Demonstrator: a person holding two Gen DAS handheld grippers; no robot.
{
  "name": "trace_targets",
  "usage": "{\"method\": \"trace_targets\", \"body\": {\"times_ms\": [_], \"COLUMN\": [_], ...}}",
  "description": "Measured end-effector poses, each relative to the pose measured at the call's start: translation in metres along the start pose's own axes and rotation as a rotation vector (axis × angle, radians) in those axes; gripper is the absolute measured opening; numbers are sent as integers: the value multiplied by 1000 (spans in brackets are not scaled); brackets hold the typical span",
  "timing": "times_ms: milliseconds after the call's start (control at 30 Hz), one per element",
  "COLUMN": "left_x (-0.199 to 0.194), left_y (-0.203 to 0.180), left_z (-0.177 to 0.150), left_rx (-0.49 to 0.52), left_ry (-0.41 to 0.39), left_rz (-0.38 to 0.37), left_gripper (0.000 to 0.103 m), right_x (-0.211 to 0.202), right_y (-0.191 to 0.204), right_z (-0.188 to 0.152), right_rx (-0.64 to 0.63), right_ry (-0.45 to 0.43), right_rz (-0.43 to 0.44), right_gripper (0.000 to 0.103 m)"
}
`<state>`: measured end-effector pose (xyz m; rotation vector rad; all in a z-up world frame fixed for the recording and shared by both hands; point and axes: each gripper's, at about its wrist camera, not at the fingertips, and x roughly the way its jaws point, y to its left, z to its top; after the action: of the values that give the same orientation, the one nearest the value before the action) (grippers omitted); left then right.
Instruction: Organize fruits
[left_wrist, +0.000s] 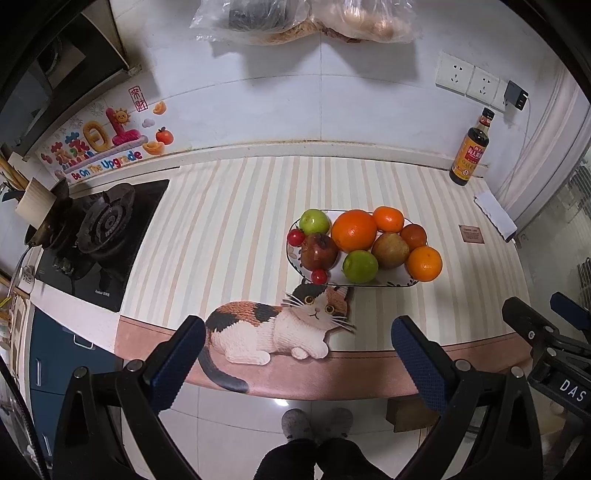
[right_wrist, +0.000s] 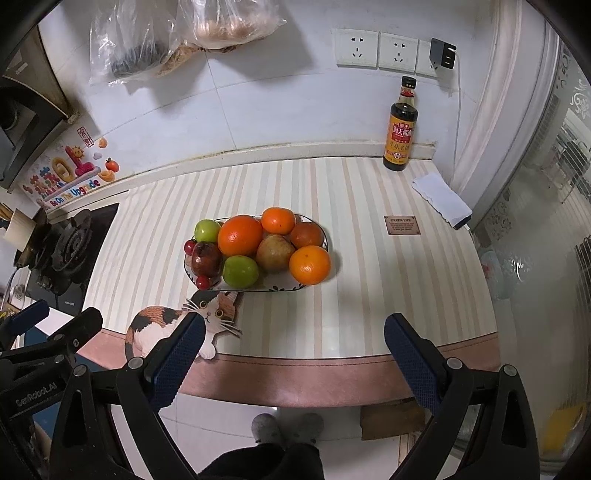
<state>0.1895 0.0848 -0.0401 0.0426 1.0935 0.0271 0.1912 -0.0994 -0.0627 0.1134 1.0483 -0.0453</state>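
Left wrist view is showing all fruits (left_wrist: 364, 243) already sitting piled on the plate (left_wrist: 373, 285) mid-tabletop (left_wrist: 229, 229), fitting sorted or awaiting sorting, while left claw (left_wrist: 298, 354) and right claw (right_wrist: 294, 350) are hanging apart, empty, near the edge.

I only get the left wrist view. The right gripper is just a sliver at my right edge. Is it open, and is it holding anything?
Observer: The right gripper is open and holds nothing. It points at bare counter in front of the plate.
Operator: What is beyond the white cloth on that side?
Observer: A frosted glass door, with something yellow low behind it. I cannot tell what it is.
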Motion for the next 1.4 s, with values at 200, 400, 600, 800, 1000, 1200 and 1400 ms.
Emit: {"method": "trace_targets", "body": {"times_ms": [200,400,600,800,1000,1200,1400], "left_x": [-2,-3,-5,-10,-17,-20,-20], "left_y": [3,6,7,9,12,15,15], "left_z": [-2,-5,-7,-7,-6,-5,-5], "left_rx": [-4,-9,-8,-13,-13,-14,-12], "left_ry": [1,2,-7,-13,-27,-32,-31], "left_rz": [1,1,2,2,1,1,2], "left_gripper": [103,103,103,103,103,103,103], "right_x": [-4,-4,-8,-15,-21,-24,-25], "right_y": [2,2,6,11,15,16,17], "right_z": [0,-1,-2,0,1,3,3], "right_rx": [-5,-6,-7,-12,-20,-18,-17], "right_ry": [-5,-7,-18,-30,-42,-50,-50], "right_rz": [5,2,5,16,22,26,27], "right_gripper": [100,100,100,100,100,100,100]}}
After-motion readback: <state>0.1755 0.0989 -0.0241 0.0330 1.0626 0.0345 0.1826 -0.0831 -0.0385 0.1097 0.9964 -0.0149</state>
